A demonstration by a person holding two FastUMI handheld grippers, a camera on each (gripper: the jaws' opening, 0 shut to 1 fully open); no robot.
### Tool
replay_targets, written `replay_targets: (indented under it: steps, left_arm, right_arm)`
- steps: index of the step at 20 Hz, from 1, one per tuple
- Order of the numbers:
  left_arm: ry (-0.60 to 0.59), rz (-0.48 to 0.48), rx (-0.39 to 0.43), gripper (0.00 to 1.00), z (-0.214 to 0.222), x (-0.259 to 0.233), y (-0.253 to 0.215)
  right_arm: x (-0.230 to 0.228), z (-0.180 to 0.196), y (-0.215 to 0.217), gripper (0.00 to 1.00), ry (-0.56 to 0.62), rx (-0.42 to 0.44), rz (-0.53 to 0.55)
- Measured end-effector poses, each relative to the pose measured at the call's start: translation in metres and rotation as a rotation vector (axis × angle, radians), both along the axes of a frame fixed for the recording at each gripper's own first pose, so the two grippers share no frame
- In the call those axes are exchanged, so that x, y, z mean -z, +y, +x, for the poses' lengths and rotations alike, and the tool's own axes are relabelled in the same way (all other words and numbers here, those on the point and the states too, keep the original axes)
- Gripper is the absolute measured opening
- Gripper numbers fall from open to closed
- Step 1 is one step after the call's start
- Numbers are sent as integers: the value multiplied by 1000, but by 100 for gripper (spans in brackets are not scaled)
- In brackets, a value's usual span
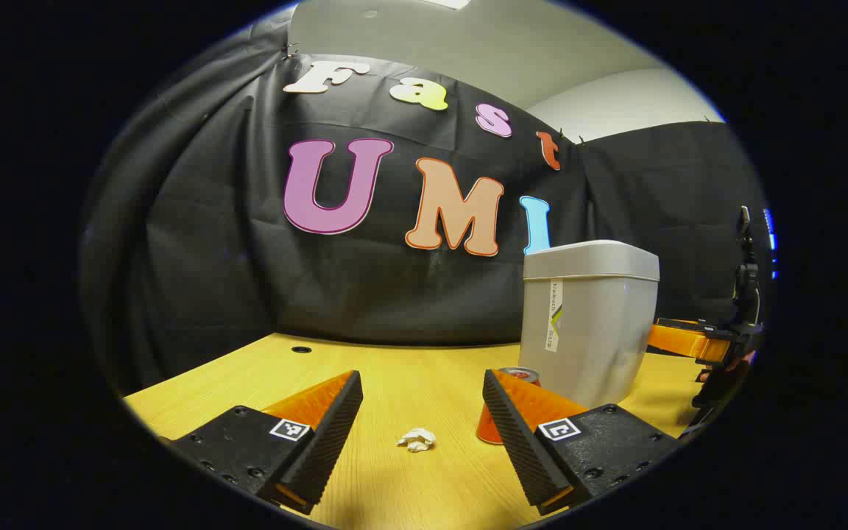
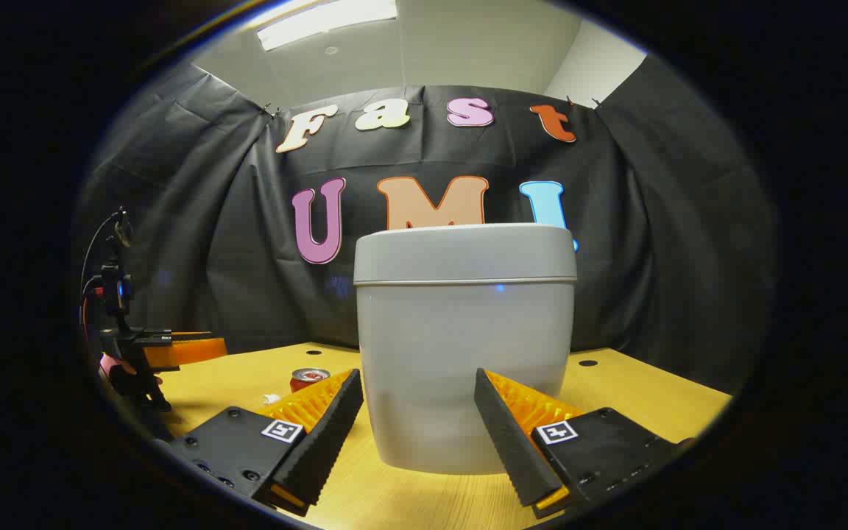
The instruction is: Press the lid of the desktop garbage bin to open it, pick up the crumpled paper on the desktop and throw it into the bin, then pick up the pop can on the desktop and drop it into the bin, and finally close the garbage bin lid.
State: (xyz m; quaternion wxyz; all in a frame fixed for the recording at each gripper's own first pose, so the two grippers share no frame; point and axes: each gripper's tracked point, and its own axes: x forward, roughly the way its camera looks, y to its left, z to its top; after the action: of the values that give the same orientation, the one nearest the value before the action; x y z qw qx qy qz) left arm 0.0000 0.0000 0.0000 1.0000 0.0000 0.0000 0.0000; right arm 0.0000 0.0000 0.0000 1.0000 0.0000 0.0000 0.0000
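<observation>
A grey desktop garbage bin (image 2: 464, 346) with its lid (image 2: 464, 254) down stands on the wooden desk, straight ahead of my right gripper (image 2: 418, 427), which is open and just short of the bin's front. In the left gripper view the bin (image 1: 589, 316) stands at the right. A small crumpled paper (image 1: 417, 439) lies on the desk between and ahead of my left gripper's (image 1: 422, 427) open fingers. The red pop can (image 1: 501, 412) stands upright beside the bin, partly hidden behind one finger. The can (image 2: 309, 378) and the paper (image 2: 271, 399) also show at the left of the right gripper view.
The yellow wooden desk (image 1: 409, 368) has small round holes near its back edge (image 1: 301, 349). Black cloth walls close the booth behind and at the sides. The other gripper, held by a hand, appears at the right edge (image 1: 718, 342) and at the left edge (image 2: 144, 350).
</observation>
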Motion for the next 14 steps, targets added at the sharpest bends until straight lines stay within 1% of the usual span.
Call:
replay_targets:
  steps: [5,14]
  left_arm:
    - [6,3,-8,96,1,2,3]
    - [13,8,-13,96,1,2,2]
  right_arm:
    - [2,0,-1,100,4,5,-5]
    - [6,0,-4,99,17,10,3]
